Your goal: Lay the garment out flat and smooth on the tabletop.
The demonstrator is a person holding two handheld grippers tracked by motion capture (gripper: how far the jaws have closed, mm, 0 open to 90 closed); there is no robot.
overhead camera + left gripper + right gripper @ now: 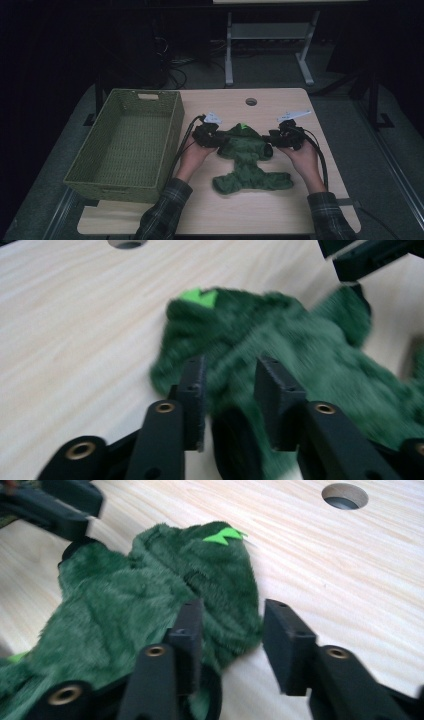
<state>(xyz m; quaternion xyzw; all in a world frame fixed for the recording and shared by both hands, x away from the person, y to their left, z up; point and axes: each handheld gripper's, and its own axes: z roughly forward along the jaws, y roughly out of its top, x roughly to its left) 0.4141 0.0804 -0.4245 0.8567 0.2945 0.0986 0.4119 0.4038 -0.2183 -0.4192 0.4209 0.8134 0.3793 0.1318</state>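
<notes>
In the high view a green plush garment (246, 159) lay on the table (280, 210) near its middle, the wicker basket (129, 142) at the left edge, with the left gripper (216, 140) and right gripper (272, 140) at its two upper sides. In the left gripper view the jaws stood parted over the fleece, clamping nothing. The right gripper view showed the same, jaws apart at the cloth's edge. This looked like a release after laying it flat; the next move likely calls for a fresh grip to fold it.
</notes>
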